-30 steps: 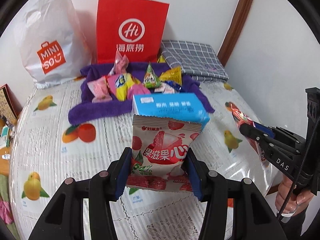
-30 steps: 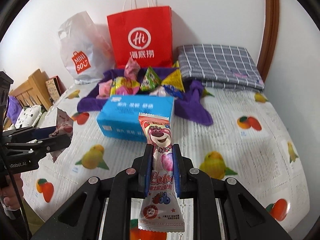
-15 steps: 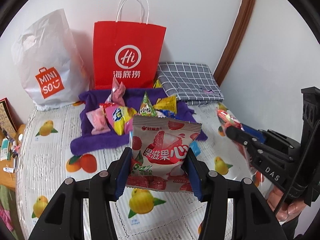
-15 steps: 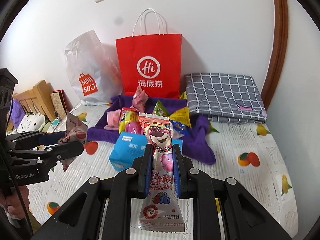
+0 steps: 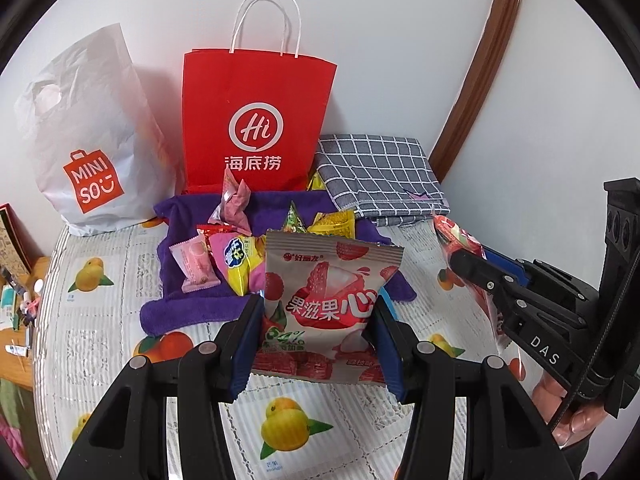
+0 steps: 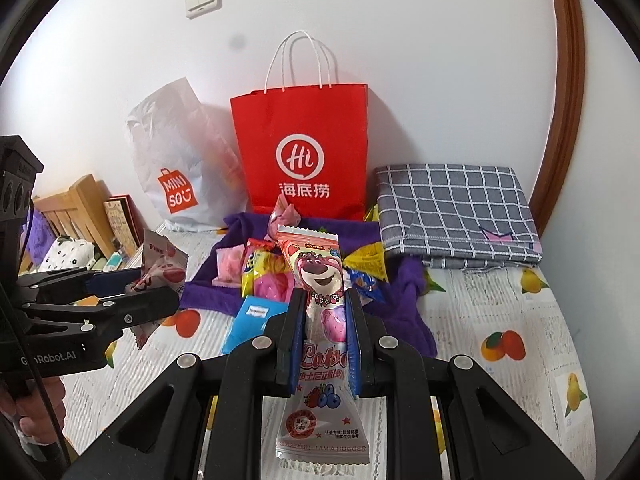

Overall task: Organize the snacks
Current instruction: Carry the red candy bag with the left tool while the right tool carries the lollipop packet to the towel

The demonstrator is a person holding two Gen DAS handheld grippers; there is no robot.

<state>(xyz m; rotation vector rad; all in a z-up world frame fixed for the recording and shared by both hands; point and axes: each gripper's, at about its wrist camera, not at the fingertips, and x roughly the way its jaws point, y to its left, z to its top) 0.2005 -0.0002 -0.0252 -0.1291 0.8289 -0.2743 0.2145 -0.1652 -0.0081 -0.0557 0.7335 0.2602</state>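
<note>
A: Both packets have come up off the bed! Left hand-held gripper [image 5: 318, 322] clamped on the strawberry packet [image 5: 326, 304].

B: Right hand-held gripper [image 6: 323, 338] clamped on the bear packet [image 6: 320, 312]; red paper bag [image 6: 306, 152] straight ahead, likely next.

The red paper bag [image 6: 304, 148] and white plastic bag [image 6: 180, 168] seemingly block the far side; fruit-print tablecloth [image 6: 500, 304] lies open.

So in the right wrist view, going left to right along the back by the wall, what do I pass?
Wooden furniture → white Miniso bag → red paper bag → folded grey checked cloth → brown door frame.
</note>
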